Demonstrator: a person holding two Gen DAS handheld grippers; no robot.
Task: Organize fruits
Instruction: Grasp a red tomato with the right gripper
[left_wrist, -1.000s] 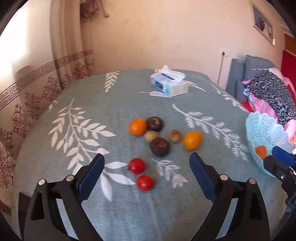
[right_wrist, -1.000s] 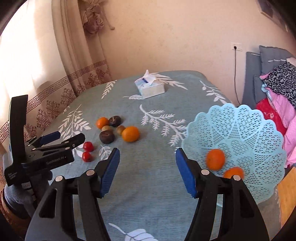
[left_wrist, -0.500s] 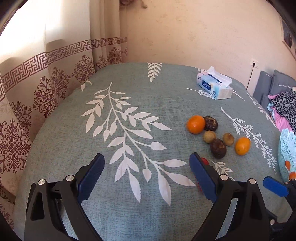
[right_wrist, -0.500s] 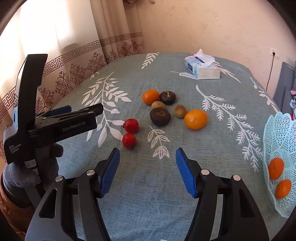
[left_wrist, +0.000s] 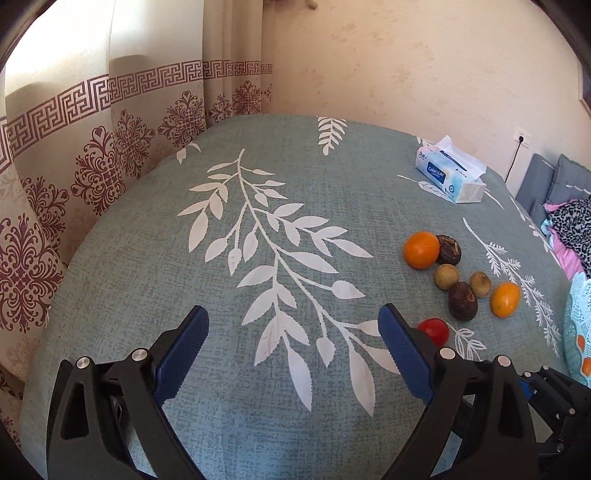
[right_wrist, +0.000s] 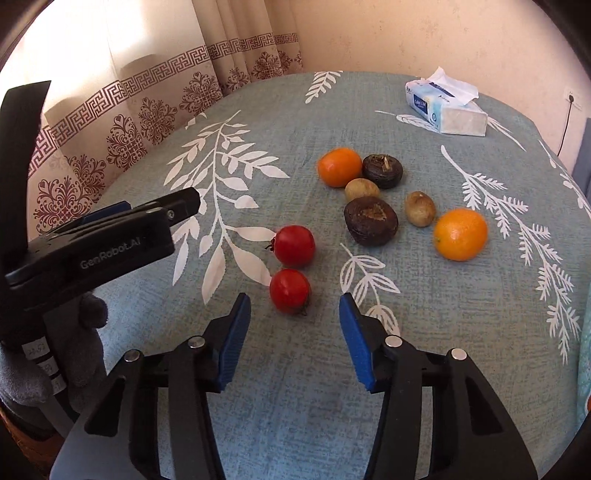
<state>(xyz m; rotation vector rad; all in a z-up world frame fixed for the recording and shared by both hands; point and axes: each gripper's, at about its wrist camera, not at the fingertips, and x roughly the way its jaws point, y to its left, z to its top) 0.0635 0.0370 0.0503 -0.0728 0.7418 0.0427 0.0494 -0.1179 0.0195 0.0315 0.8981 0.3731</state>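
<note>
Fruits lie on the teal leaf-print tablecloth (right_wrist: 443, 332). In the right wrist view: two red tomatoes, a near one (right_wrist: 290, 290) and a far one (right_wrist: 294, 246), two oranges (right_wrist: 340, 167) (right_wrist: 460, 234), two dark brown fruits (right_wrist: 371, 220) (right_wrist: 382, 170) and two small tan fruits (right_wrist: 362, 189) (right_wrist: 420, 208). My right gripper (right_wrist: 294, 314) is open and empty, just short of the near tomato. My left gripper (left_wrist: 293, 325) is open and empty over bare cloth, left of the fruits; one tomato (left_wrist: 434, 331) shows beside its right finger. The light blue basket (left_wrist: 576, 332) holding oranges sits at the right edge.
A tissue box (right_wrist: 445, 107) stands at the far side of the table. Patterned curtains (left_wrist: 92, 155) hang to the left and behind. Cushions and clothes (left_wrist: 569, 210) lie at the right. The left gripper's body (right_wrist: 92, 243) shows at the left in the right wrist view.
Both grippers swung left, away from the basket. The right gripper moved in close to the tomatoes. The left gripper now faces bare cloth with the fruits at its right.
</note>
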